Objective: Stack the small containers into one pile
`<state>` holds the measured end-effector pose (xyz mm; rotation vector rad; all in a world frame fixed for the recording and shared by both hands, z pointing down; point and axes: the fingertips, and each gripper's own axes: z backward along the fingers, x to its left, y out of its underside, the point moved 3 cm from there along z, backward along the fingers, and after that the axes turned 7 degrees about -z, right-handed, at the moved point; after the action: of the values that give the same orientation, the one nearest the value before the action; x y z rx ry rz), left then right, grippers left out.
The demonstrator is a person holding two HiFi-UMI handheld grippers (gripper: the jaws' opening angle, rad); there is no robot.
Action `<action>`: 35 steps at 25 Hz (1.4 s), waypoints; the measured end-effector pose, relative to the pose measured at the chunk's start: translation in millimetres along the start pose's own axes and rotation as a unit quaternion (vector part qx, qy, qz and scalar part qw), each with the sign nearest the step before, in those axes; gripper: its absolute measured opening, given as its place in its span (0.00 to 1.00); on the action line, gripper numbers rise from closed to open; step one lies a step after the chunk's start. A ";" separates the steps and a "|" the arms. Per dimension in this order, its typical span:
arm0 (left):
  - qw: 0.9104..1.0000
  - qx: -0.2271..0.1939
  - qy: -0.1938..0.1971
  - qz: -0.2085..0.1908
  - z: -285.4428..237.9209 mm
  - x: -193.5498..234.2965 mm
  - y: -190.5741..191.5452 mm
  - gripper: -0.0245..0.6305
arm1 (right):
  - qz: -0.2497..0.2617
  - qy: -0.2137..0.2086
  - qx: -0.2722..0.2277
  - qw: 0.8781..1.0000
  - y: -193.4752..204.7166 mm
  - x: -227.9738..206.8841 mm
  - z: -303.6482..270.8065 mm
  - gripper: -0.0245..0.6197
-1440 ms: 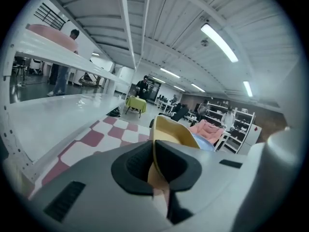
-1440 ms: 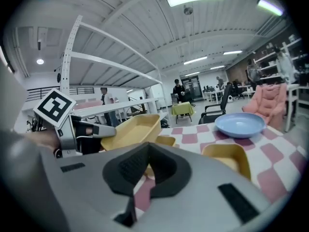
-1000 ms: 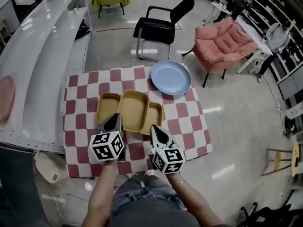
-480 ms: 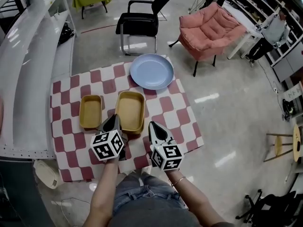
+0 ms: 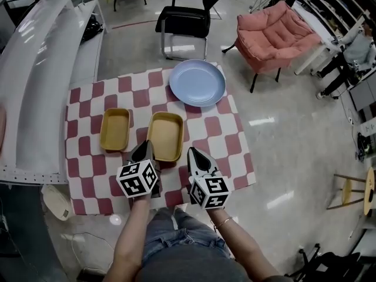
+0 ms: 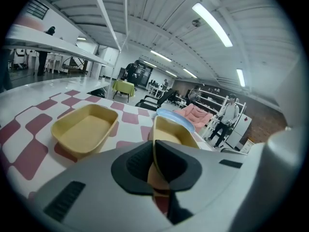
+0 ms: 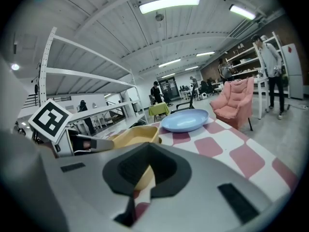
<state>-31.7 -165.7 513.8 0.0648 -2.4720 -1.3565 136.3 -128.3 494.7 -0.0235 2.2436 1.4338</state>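
The left gripper pinches the right container by its near rim, likely to nest it in the left container; the right gripper hovers closed and empty.

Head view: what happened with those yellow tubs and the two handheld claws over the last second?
The held container, its near rim pinched by the left gripper, came down and rightward onto a third yellow one, apparently now hidden beneath it. The grip held throughout. The other container and the blue plate stayed put.
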 end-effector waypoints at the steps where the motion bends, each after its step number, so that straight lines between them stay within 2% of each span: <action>1: 1.000 0.000 -0.001 0.000 0.0 -0.9 0.0 0.08 | 0.000 -0.002 0.001 1.000 0.7 0.0 -0.8 0.05; 15: 1.000 0.001 -0.001 0.002 -2.1 -5.5 12.6 0.09 | 0.002 -0.012 0.004 1.000 1.5 -2.6 -1.1 0.05; 20: 1.000 -0.007 -0.006 0.001 4.9 -1.5 11.0 0.14 | 0.004 -0.021 -0.001 1.000 -2.5 4.4 -1.0 0.05; 28: 0.999 -0.030 -0.030 -0.020 31.9 27.1 -2.8 0.15 | 0.017 -0.068 0.005 0.998 -0.3 51.3 -17.5 0.05; 35: 0.996 -0.054 -0.068 -0.016 64.8 72.8 -11.6 0.15 | 0.038 -0.116 0.020 0.992 11.0 103.8 -36.9 0.05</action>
<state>-121.3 -133.2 490.5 -0.0137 -2.5112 -1.5542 27.3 -130.7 475.4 0.2323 2.1004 1.3526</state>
